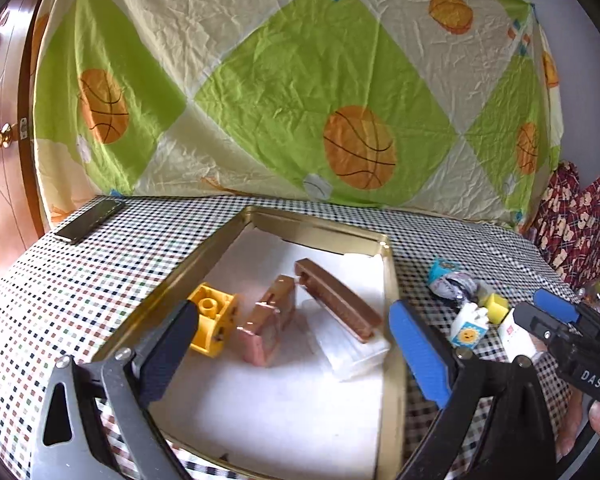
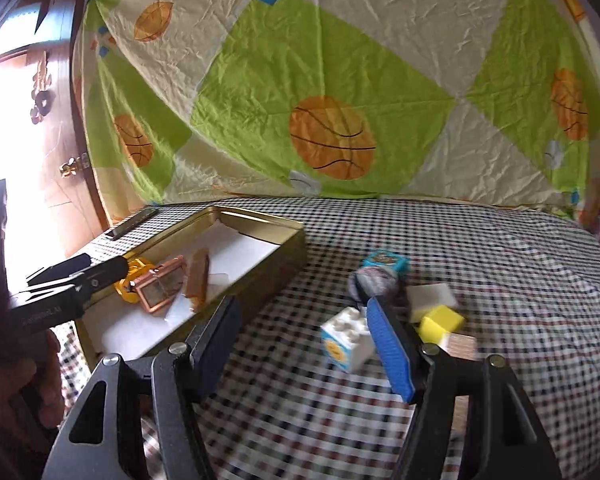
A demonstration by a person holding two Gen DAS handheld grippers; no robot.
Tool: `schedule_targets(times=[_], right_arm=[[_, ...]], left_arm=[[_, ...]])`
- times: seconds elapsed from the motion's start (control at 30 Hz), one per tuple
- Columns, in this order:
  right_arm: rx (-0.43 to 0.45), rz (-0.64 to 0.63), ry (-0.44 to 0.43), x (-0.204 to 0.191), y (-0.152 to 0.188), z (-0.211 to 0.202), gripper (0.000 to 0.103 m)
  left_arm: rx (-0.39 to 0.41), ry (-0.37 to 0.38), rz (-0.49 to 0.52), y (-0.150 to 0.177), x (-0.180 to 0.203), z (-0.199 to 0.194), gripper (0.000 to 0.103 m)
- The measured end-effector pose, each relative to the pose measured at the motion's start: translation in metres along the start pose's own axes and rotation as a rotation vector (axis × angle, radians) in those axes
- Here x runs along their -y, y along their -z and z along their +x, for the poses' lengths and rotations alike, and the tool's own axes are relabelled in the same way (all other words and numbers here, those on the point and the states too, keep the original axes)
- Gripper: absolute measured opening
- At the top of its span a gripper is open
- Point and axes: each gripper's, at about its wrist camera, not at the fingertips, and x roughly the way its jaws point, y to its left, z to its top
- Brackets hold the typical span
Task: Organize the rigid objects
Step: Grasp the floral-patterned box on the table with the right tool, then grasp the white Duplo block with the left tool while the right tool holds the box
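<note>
**Operator:** Report the state of both sets of fingers.

**Technician:** The left gripper (image 1: 292, 330) has its fingers spread wide, nothing between the pads. It hangs over the gold tin (image 1: 392, 280). The right gripper (image 2: 300, 330) also has its fingers apart and grips nothing. It is over the checked worktop (image 2: 500, 260), outside the tin.

**Operator:** Where are the task objects relative to the fingers?

**Technician:** In the tin, just ahead of the left fingers: a yellow block (image 1: 212, 320) touching or just beside the dark finger, a copper clock-like box (image 1: 266, 330) between the two fingers, and a copper bar (image 1: 336, 300) toward the blue finger, lying partly on a clear plastic piece (image 1: 352, 350). Loose on the worktop: a white brick with a sun face (image 2: 346, 340) just inside the right blue finger, a yellow cube (image 2: 440, 322) just outside it, and a blue block (image 2: 384, 262) with a grey wrapped item (image 2: 376, 284) beyond its tip.

**Operator:** Why this arrangement?

**Technician:** Judged from the layout, the tin is the collecting container; three pieces are already stowed on its white liner. The open right fingers face the loose cluster, probably to take the white brick next. The left stays open near the tin, likely to steady or adjust the contents.
</note>
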Motion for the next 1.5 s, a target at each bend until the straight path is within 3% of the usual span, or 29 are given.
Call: schedule_targets(times=[0.07, 0.2, 0.47, 0.53, 0.57, 0.6, 0.77, 0.9, 1.13, 1.37, 1.5], right_arm=[[-0.022, 0.048, 0.066, 0.023, 0.007, -0.002, 0.067], [-0.087, 0.139, 0.097, 0.057, 0.016, 0.006, 0.067], [-0.25, 0.175, 0.044, 0.063, 0.023, 0.043, 0.067], [-0.289, 0.172, 0.028, 0.063, 0.026, 0.051, 0.051], [-0.301, 0.165, 0.03, 0.063, 0.027, 0.052, 0.036], [-0.306, 0.154, 0.027, 0.061, 0.028, 0.053, 0.028], [-0.236, 0.108, 0.053, 0.055, 0.023, 0.036, 0.028], [-0.159, 0.092, 0.131, 0.059, 0.009, 0.026, 0.028], [-0.121, 0.123, 0.193, 0.075, 0.005, 0.032, 0.028], [-0.117, 0.147, 0.179, 0.081, 0.008, 0.038, 0.028], [-0.108, 0.136, 0.173, 0.078, 0.006, 0.037, 0.028]], left_arm=[[0.017, 0.032, 0.036, 0.003, 0.022, -0.005, 0.103], [0.009, 0.079, 0.112, 0.008, 0.061, -0.004, 0.103], [-0.062, 0.118, 0.181, 0.013, 0.101, 0.017, 0.103], [-0.069, 0.119, 0.191, 0.014, 0.107, 0.019, 0.103], [-0.072, 0.125, 0.195, 0.013, 0.11, 0.02, 0.103], [-0.076, 0.131, 0.2, 0.013, 0.113, 0.021, 0.103], [-0.097, 0.153, 0.223, 0.013, 0.127, 0.027, 0.103], [-0.117, 0.166, 0.247, 0.011, 0.14, 0.037, 0.103], [-0.177, 0.173, 0.288, 0.009, 0.159, 0.063, 0.101], [-0.26, 0.199, 0.302, 0.017, 0.168, 0.09, 0.079], [-0.286, 0.206, 0.297, 0.018, 0.171, 0.1, 0.073]])
